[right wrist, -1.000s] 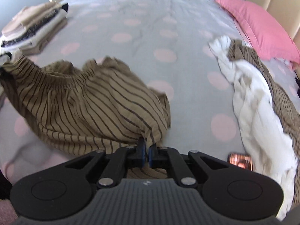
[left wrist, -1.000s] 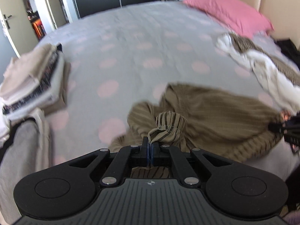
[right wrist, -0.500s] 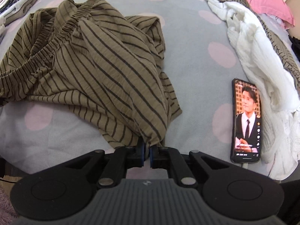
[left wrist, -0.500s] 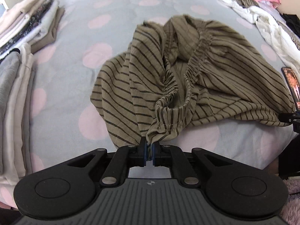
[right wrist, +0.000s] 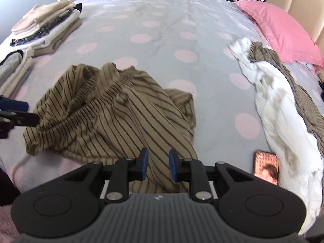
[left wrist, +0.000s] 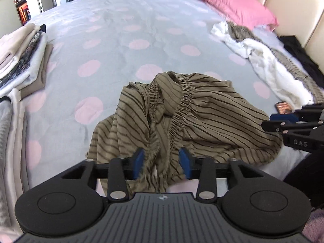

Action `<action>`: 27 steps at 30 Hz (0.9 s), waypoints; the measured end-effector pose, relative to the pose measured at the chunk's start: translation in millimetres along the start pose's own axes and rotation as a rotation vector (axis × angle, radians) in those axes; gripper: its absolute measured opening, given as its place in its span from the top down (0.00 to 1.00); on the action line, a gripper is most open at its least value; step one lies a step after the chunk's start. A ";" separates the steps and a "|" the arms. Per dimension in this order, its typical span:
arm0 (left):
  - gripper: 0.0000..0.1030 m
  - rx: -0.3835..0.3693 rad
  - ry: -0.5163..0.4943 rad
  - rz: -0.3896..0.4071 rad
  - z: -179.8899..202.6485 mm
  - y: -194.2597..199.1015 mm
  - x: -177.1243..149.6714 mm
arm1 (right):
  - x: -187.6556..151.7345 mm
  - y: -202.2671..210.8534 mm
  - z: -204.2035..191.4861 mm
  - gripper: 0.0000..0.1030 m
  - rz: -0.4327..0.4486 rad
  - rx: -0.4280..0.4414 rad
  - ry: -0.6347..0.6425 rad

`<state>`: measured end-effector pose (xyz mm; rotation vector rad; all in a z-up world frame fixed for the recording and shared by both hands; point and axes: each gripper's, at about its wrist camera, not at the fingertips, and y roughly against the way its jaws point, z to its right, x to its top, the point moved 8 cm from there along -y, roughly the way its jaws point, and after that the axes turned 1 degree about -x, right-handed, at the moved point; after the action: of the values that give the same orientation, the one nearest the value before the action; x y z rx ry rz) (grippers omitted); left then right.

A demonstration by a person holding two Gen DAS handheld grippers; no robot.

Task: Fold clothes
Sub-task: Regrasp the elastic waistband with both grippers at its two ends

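Striped garment (left wrist: 202,119) rumpled on bed (left wrist: 121,30). Left gripper (left wrist: 162,162) and right gripper (right wrist: 158,167): jaws just opening, parted, cloth loose between pads.

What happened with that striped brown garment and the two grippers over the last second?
Both the left gripper and right gripper have just been opening, letting go of the striped brown garment; its cloth lies loose between their pads on the bed. The folded stack, phone and pink pillow stayed put.
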<state>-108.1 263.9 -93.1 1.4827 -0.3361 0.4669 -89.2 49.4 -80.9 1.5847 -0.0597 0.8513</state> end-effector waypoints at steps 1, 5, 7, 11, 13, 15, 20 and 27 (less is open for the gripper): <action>0.72 -0.004 0.013 -0.023 -0.8 -9.4 4.6 | 7.5 -2.1 -2.1 0.76 0.002 0.012 0.000; 0.80 0.007 0.073 -0.092 -10.8 -42.0 12.5 | 39.9 -23.8 -12.0 0.77 -0.002 0.051 -0.029; 0.81 -0.017 0.115 -0.109 -13.4 -53.6 12.0 | 55.4 -35.4 -17.3 0.77 -0.011 0.078 -0.060; 0.82 -0.047 0.159 -0.122 -16.5 -71.2 12.1 | 85.7 -60.9 -28.5 0.77 -0.015 0.099 -0.091; 0.82 -0.040 0.168 -0.136 -19.9 -79.2 11.6 | 98.4 -75.8 -32.0 0.77 -0.026 0.097 -0.099; 0.82 -0.033 0.176 -0.149 -23.2 -87.1 11.2 | 109.0 -92.4 -35.0 0.77 -0.046 0.093 -0.108; 0.82 -0.031 0.214 -0.176 -36.6 -99.7 4.5 | 124.0 -124.3 -42.3 0.69 -0.081 0.085 -0.114; 0.87 -0.041 0.227 -0.173 -41.5 -105.3 -0.2 | 114.7 -153.8 -44.1 0.74 -0.154 0.069 -0.125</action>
<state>-59.0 302.6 -187.5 1.3898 -0.0371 0.4804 49.1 171.5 -149.5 1.6833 0.0021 0.6398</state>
